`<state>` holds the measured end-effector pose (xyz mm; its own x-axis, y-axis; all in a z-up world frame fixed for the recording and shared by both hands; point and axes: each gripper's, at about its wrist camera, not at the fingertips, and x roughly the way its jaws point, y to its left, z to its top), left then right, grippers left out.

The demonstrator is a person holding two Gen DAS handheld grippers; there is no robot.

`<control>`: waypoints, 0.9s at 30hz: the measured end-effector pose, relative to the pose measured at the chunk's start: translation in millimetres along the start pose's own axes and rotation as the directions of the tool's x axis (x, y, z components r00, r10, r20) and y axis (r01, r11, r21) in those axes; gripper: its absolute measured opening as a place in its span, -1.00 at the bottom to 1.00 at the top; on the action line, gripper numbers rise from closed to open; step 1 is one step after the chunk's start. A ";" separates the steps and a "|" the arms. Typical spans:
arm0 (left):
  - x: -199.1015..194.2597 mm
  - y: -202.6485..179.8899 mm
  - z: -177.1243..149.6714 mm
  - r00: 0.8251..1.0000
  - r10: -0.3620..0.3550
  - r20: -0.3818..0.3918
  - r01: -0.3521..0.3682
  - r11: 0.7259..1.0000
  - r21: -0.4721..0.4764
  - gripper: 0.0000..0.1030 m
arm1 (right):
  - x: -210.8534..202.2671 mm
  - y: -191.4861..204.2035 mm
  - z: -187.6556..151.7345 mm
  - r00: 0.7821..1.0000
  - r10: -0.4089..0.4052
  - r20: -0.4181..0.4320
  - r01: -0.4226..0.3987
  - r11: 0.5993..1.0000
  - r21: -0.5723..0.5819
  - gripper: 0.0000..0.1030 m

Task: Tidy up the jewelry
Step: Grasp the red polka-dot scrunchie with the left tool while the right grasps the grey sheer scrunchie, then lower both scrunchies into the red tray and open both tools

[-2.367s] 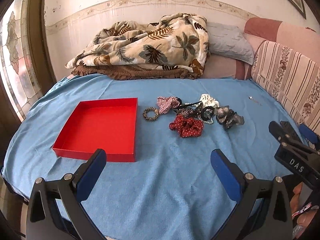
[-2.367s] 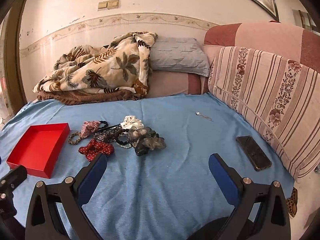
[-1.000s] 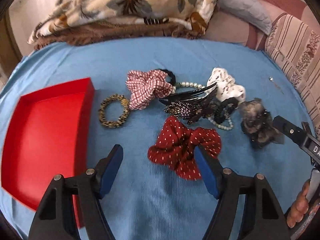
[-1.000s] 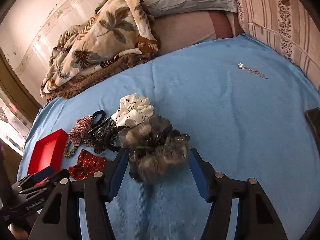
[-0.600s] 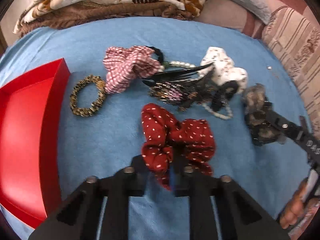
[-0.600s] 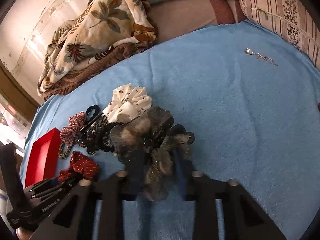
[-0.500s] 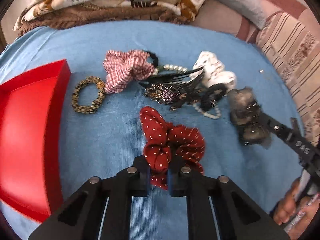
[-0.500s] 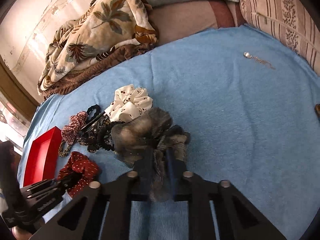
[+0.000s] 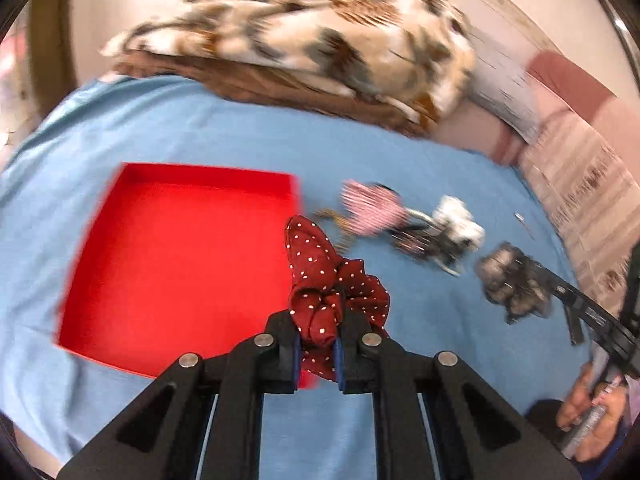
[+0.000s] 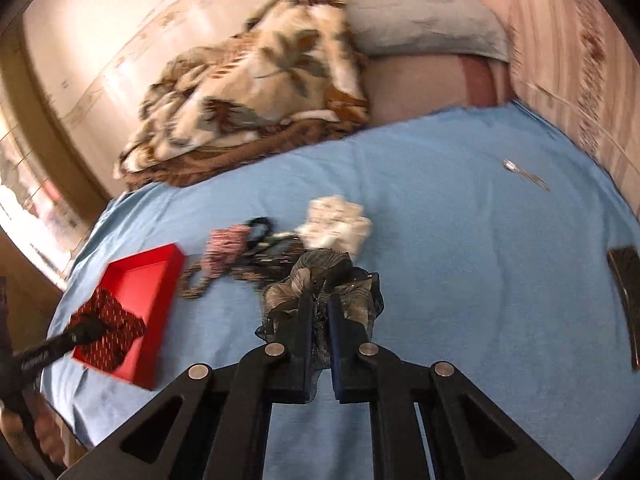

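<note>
My left gripper [image 9: 318, 320] is shut on a dark red white-dotted scrunchie [image 9: 320, 276], lifted at the right edge of the open red box [image 9: 172, 256]. In the right wrist view that scrunchie [image 10: 116, 324] hangs over the box's [image 10: 148, 276] near corner. My right gripper [image 10: 318, 312] is shut on a grey-brown gauzy scrunchie [image 10: 320, 280], raised off the blue sheet. The left wrist view shows this grey scrunchie [image 9: 512, 280] in the right gripper's fingers [image 9: 560, 292]. A pile of hair pieces [image 10: 260, 252] stays on the bed: a pink checked scrunchie [image 9: 370, 208], a white scrunchie [image 10: 338, 226], a leopard band, dark clips.
A patterned blanket [image 9: 304, 40] and a grey pillow [image 10: 424, 16] lie at the head of the bed. A striped cushion [image 9: 580, 184] lines the right side. A small silver pendant [image 10: 520, 172] and a dark phone [image 10: 628, 288] lie on the sheet at right. A person's hand [image 9: 588, 412] holds the right gripper.
Both grippers closed on their scrunchies and lifted them. The left one carried the red scrunchie leftward to the box's edge; the right one rose with the grey scrunchie.
</note>
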<state>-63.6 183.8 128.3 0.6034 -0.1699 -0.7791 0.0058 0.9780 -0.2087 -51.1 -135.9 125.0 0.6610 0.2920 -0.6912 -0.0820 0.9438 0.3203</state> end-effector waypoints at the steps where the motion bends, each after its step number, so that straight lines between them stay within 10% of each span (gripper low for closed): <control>1: -0.5 11.8 4.1 1.000 0.022 0.004 -0.022 1.000 -0.016 -0.78 | 2.4 12.6 2.3 1.000 0.017 -0.006 -0.017 1.000 -0.021 -0.85; 14: 45.1 123.8 63.1 0.990 0.141 -0.009 -0.141 0.982 -0.122 -0.78 | 99.6 185.0 33.8 0.971 0.184 -0.151 -0.214 0.953 -0.212 -0.84; 27: 110.6 162.6 87.9 0.965 0.253 -0.063 -0.258 0.960 -0.106 -0.68 | 215.9 219.7 37.9 0.955 0.138 -0.263 -0.190 0.965 -0.182 -0.79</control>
<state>74.1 334.8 60.1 0.5336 0.0756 -0.8423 -0.2348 0.9701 -0.0617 101.8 128.7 70.8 0.4232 0.4503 -0.7862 -0.3405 0.8832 0.3226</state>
